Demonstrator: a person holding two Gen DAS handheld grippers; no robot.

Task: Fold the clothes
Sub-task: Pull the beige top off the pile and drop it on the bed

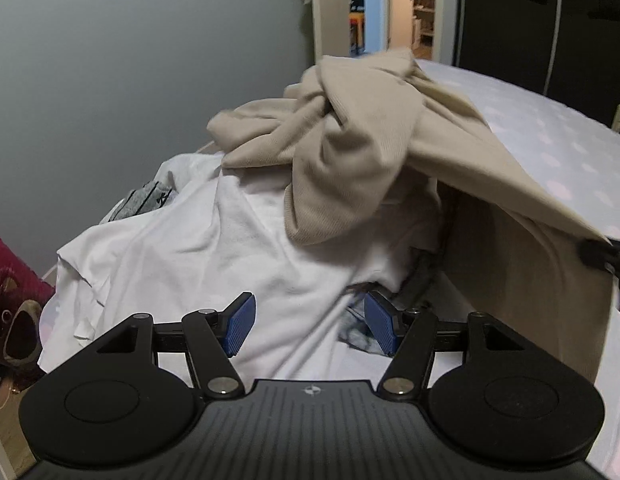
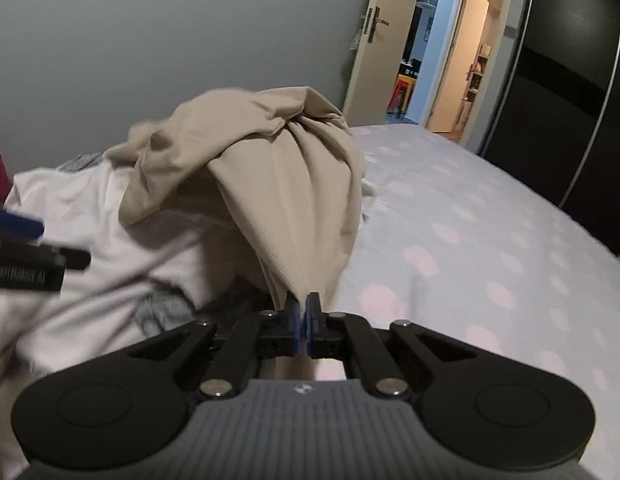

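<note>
A beige garment [image 1: 350, 148] hangs bunched and stretched above a pile of clothes on the bed. My right gripper [image 2: 301, 314] is shut on the beige garment [image 2: 286, 184] and holds one edge of it taut; it shows at the right edge of the left wrist view [image 1: 602, 256]. My left gripper [image 1: 310, 326] is open and empty, low over a white shirt [image 1: 214, 248] in the pile. It shows at the left edge of the right wrist view [image 2: 26, 248]. The white shirt [image 2: 94, 220] lies under the beige one.
The bed sheet [image 2: 470, 248] is pale with pink dots and stretches right. A grey garment [image 1: 146, 200] peeks from the pile's far left. A dark red plush toy [image 1: 18, 304] sits at the left. A black wardrobe [image 2: 570, 100] and an open door [image 2: 374, 40] stand behind.
</note>
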